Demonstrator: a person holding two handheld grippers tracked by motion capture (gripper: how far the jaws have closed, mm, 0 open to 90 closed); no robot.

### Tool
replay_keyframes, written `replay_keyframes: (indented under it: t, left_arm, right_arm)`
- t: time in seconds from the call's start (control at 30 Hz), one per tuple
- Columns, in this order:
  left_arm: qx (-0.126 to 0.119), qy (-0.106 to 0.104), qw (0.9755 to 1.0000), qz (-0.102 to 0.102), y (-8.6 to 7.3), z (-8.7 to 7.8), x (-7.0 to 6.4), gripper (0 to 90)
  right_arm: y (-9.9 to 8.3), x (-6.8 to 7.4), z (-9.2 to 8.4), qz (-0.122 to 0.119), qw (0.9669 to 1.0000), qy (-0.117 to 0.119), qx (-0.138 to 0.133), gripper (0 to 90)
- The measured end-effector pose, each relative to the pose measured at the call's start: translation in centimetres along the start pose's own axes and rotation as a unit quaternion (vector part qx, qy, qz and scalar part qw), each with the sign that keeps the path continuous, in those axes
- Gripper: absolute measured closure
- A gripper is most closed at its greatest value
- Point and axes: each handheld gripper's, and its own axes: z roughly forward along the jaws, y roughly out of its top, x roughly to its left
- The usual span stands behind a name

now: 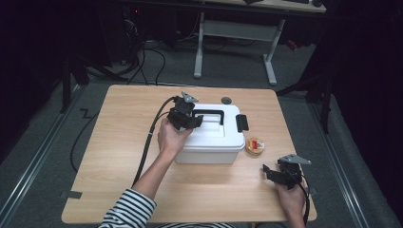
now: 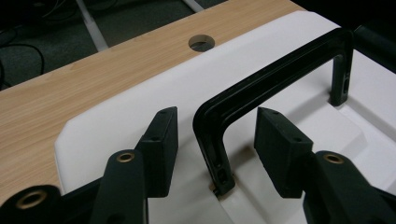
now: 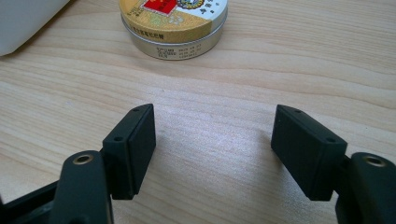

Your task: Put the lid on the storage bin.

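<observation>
White box [image 1: 211,137], mid-surface; black handle [image 2: 261,88] between the left gripper [image 2: 215,140]'s unclamped pads. Tin [image 3: 173,23] right of box: red-gold label, print unreadable, top cropped. Right gripper [image 3: 212,149] near right, open, empty.

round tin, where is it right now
In the high view the round tin sits on the table just right of the white box, between it and the right gripper.
</observation>
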Motion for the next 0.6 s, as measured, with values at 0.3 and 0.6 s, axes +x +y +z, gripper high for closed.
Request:
replay_keyframes:
  t: [0.3, 0.6]
  left_arm:
    - [0.000, 0.009, 1.0000, -0.001, -0.02, 0.28, -0.34, 57.8]
    - [-0.003, 0.012, 0.9999, -0.007, -0.06, 0.30, -0.43, 65.6]
  right_arm:
    - [0.00, 0.00, 0.00, -0.001, 1.0000, 0.000, 0.000, 31.1]
    - [0.00, 0.00, 0.00, -0.001, 1.0000, 0.000, 0.000, 31.0]
